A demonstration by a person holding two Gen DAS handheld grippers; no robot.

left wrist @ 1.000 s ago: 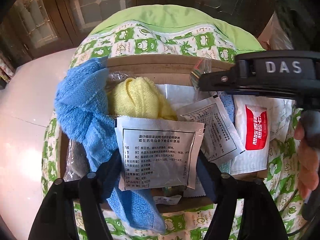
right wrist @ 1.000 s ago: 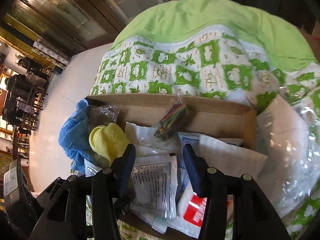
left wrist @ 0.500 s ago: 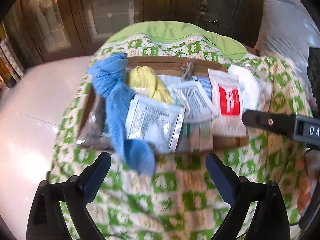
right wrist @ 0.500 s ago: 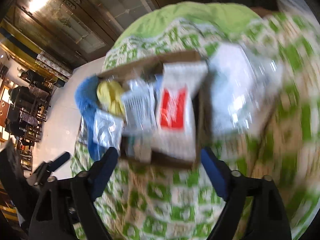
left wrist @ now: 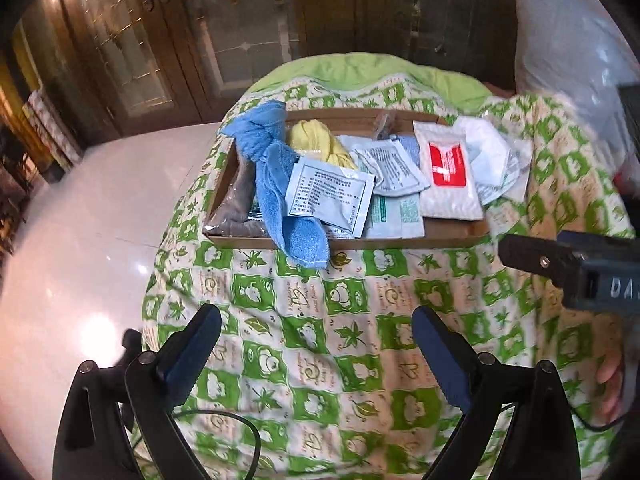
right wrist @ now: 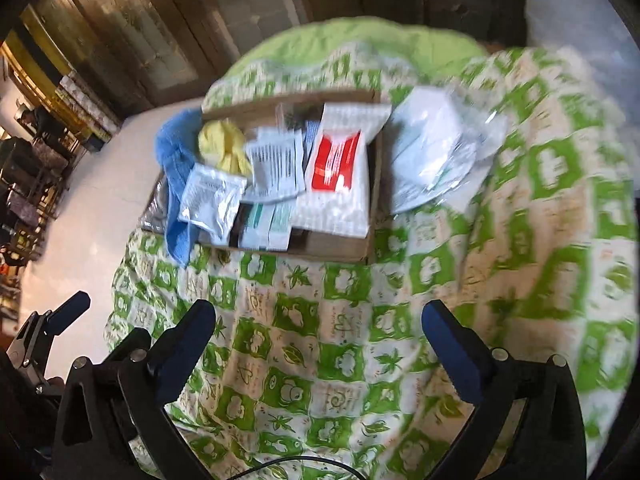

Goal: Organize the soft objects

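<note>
Both tools, left tool [left wrist: 316, 344] and right tool [right wrist: 318, 340], had just opened, empty; blue towel [left wrist: 280, 200] overhanging cardboard tray [left wrist: 400, 242] probably needed tucking in.

Both grippers [left wrist: 316, 348] black w/ blue pads [left wrist: 192, 350] — silver screws, black cable, "DAS" marking.

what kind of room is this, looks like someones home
Most likely a home living space: a quilt with a green cartoon print serves as the work surface, dark wooden glazed doors stand behind it, and the glossy pale floor runs towards dining chairs.
</note>
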